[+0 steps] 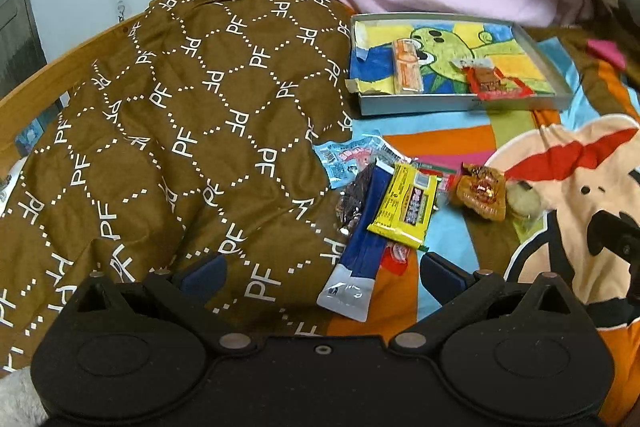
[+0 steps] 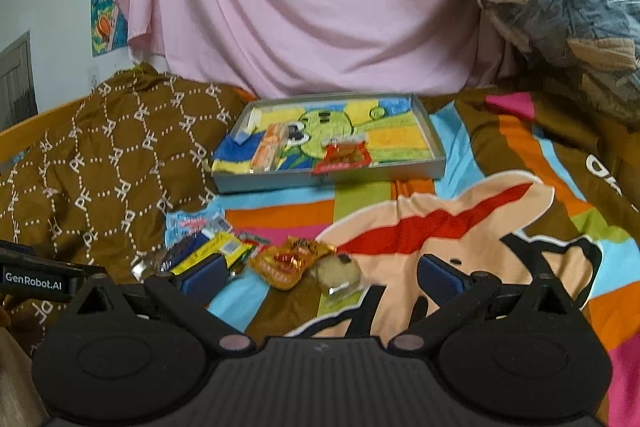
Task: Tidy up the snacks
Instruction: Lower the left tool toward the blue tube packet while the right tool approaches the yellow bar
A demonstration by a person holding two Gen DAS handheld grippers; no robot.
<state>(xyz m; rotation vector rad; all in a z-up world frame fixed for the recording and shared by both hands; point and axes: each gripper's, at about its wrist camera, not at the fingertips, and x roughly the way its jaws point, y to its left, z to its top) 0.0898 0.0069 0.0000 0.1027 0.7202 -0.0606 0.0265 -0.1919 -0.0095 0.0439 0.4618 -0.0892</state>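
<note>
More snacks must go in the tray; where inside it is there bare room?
Free: the tray's right part, beyond the red packet, and its far strip. Crowded: the left-centre, where the orange packet lies beside the red one.

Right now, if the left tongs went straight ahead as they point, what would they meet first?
Probably the long blue-and-silver foil snack packet lying between the open left tongs, then the yellow printed wrapper overlapping it. Depth is unclear.

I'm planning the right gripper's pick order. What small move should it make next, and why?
Probably ease the open right gripper down onto the round cookie pack, which lies loose between its fingers, outside the tray that already holds two snacks.
</note>
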